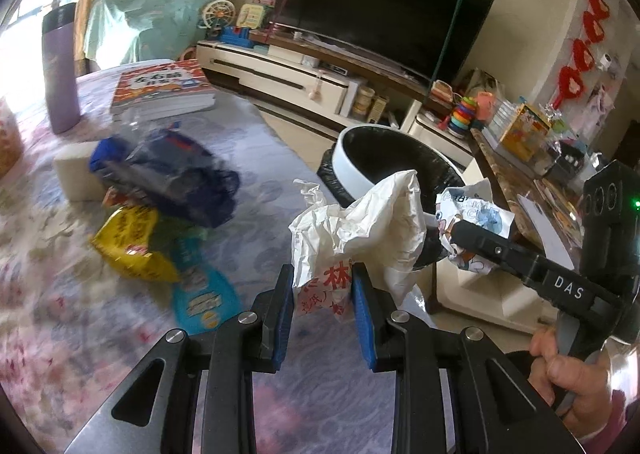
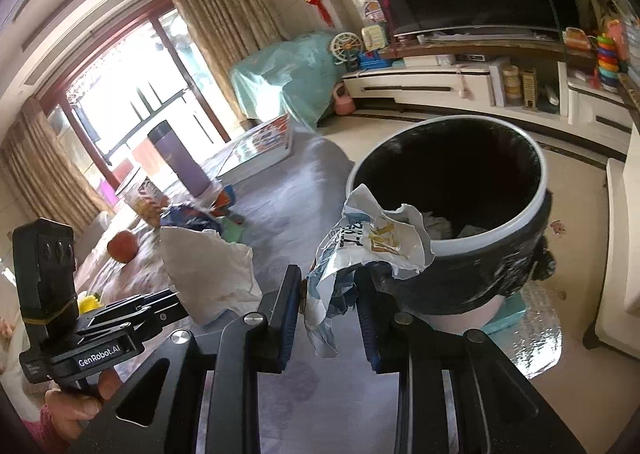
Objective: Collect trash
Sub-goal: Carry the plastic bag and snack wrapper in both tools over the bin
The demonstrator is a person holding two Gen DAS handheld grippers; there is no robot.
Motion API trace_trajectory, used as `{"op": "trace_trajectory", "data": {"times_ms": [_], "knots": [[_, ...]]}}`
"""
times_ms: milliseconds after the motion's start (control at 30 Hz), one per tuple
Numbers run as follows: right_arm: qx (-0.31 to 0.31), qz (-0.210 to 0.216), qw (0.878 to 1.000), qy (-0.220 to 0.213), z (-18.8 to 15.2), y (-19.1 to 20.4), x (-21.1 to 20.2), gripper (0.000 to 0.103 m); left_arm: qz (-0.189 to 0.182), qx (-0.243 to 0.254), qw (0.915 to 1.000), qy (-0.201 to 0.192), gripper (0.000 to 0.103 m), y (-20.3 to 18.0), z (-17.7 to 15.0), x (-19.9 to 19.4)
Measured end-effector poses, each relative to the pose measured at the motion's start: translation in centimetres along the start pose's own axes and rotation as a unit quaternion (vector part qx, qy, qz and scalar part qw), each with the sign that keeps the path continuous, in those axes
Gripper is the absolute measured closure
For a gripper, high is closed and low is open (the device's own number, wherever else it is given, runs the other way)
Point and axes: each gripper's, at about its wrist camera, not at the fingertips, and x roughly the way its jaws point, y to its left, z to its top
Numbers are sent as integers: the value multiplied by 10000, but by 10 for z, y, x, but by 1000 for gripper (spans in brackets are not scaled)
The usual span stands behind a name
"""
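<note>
My left gripper [image 1: 322, 274] is shut on a crumpled white plastic bag [image 1: 360, 222] with red characters, held above the table edge. Beyond it stands a round white trash bin [image 1: 352, 166] with a black liner. At the right of the left wrist view, my right gripper [image 1: 460, 232] pinches a crumpled wrapper [image 1: 476, 214] with cartoon print, close to the bin. In the right wrist view the right gripper [image 2: 328, 282] is shut on that white and blue wrapper [image 2: 380, 242], right at the bin's rim [image 2: 542, 182]. The left gripper [image 2: 176, 296] with the white bag [image 2: 212, 274] shows beside it.
On the floral tablecloth [image 1: 60, 294] lie a yellow packet [image 1: 132, 242], a blue packet [image 1: 204, 294] and a dark blue bag pile [image 1: 172, 174]. A purple bottle [image 1: 60, 70], stacked books [image 1: 160, 90] and an orange fruit [image 2: 124, 246] are there too. A TV [image 1: 380, 2] stands behind.
</note>
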Motion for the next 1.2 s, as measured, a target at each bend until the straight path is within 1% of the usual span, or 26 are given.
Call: {"op": "trace_trajectory", "data": {"times_ms": [333, 700, 1200], "knots": [[44, -175, 9998, -59, 20, -27, 0, 76, -65, 126, 9999, 95, 76, -12, 30, 38], [128, -304, 9995, -31, 42, -57, 11, 75, -135, 340, 9993, 120, 76, -33, 64, 79], [295, -353, 9989, 110, 61, -85, 26, 75, -70, 606, 9976, 313, 75, -50, 94, 128]]}}
